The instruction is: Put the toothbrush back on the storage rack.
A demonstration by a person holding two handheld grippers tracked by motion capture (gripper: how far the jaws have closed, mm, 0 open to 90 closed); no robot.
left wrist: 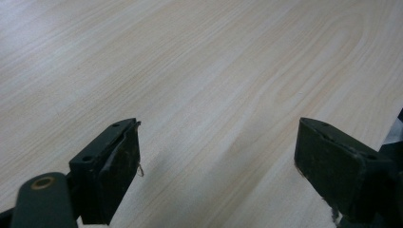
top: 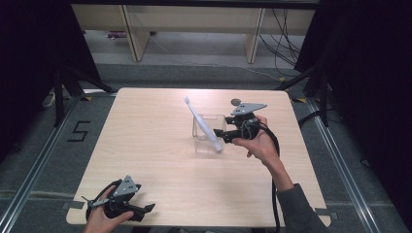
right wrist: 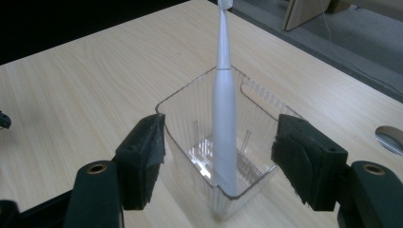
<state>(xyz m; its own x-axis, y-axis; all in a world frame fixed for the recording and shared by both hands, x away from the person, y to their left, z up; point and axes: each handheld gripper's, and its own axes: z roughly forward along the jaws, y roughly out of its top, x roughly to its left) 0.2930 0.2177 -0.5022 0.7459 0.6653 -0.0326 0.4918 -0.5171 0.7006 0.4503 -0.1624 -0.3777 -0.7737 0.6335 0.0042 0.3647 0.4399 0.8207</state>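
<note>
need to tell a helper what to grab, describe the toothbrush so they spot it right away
On the pale wooden table, look right of centre for a clear ribbed plastic cup. The white electric toothbrush stands in it, leaning with its head up: the only tall white stick there.

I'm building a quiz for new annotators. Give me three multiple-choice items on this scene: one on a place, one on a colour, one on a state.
1. Where does the toothbrush stand?
A. flat on the table
B. in the clear container
C. in the left gripper

2. What colour is the toothbrush?
A. white
B. red
C. black

3. How are the right gripper jaws?
A. clamped on the toothbrush
B. shut on nothing
C. open, either side of the container

Answers: 1 B, its base rests inside the container, leaning on the rim. 2 A, it is white all over. 3 C, both pads stand clear of the walls.
</note>
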